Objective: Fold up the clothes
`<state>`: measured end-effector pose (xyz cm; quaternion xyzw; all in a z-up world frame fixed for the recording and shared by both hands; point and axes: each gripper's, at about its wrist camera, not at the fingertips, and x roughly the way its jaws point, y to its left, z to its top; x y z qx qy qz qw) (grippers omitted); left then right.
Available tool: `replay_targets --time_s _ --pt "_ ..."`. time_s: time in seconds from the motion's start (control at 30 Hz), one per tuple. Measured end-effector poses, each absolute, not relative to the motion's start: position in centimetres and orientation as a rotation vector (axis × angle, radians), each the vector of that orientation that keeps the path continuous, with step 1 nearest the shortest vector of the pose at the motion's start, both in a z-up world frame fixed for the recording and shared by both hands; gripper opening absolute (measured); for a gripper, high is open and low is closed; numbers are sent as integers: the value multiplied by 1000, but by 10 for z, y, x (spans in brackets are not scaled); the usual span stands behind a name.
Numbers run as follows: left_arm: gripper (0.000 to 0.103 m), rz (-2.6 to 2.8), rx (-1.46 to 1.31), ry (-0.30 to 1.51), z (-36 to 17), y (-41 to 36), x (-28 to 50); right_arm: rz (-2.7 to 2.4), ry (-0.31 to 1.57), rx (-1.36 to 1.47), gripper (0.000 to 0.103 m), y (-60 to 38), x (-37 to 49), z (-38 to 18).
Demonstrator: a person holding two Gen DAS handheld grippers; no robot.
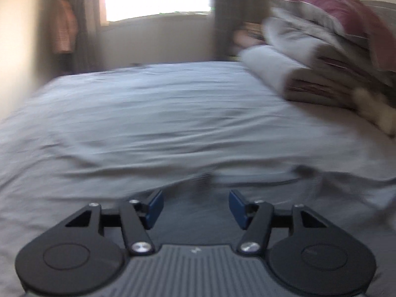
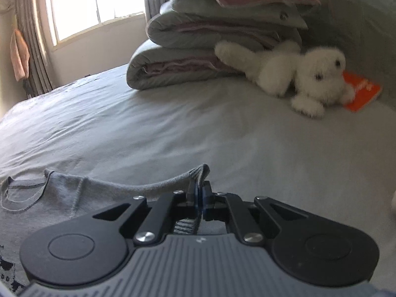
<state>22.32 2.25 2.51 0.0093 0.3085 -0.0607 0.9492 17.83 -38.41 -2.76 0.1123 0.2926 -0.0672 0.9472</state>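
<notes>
Right gripper clamped tight on ribbed sleeve cuff of grey shirt; shirt flat on bed, collar to left; left gripper agape, nothing between pads, view blurred; carry cuff across body keeping fabric taut, low; left should pin fold line; avoid bedding stack, plush toy.
</notes>
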Motion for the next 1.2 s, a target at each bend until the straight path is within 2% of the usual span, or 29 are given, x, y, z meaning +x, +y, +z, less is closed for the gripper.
replay_targets --time_s 0.1,0.23,0.57,0.7,0.83,1.07,1.1,1.17,1.2 --pt "59 -241 -69 665 13 -3 251 -111 602 321 4 -396 176 -40" --pt "49 -332 -204 718 -7 -21 284 -59 577 413 4 -407 174 -52" --pt "36 -528 -559 737 -54 -15 317 29 559 527 4 -421 179 -58" --pt "4 -552 -564 766 -58 -22 320 39 554 550 4 -424 177 -59" --pt "1 -546 -534 751 -55 -31 320 37 551 542 4 -423 177 -59" --pt "2 -329 -452 623 -37 -27 317 37 544 557 4 -425 177 -60" --pt "9 -308 -443 622 -35 -26 318 38 543 558 4 -425 177 -59" --pt "34 -329 -445 637 -33 -25 320 37 538 563 4 -426 176 -59" --pt "51 -348 -443 644 -33 -25 321 36 536 568 4 -427 176 -59"
